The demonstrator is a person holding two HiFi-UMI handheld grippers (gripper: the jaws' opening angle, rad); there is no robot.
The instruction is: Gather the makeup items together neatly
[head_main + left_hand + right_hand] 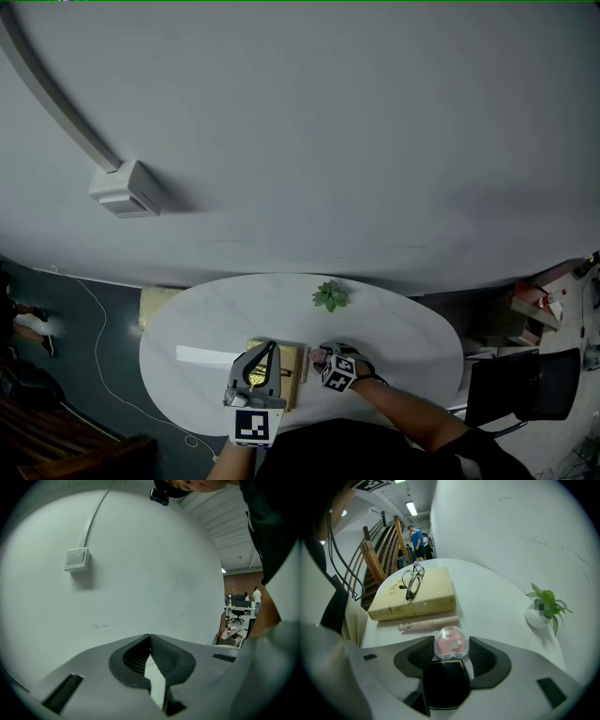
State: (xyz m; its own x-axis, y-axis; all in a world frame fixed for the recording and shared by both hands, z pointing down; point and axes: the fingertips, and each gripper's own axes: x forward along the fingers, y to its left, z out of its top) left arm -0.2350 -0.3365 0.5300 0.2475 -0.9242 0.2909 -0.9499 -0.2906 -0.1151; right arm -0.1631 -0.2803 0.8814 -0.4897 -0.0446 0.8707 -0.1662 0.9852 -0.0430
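Since the heart-shaped compact [450,643] is small, rigid plastic with a glossy clear lid, I'd reckon it light, slippery and easy to crack, best pinched low across its two sides. That is how the right gripper [324,356] has it, pads pressed to either flank, at lower centre of its view, just short of the cream stick [429,623] lying along the book [417,597]. Pink powder shows through, and a black, gold-edged part sits beneath. The left gripper [150,637], lower centre, is closed on nothing.
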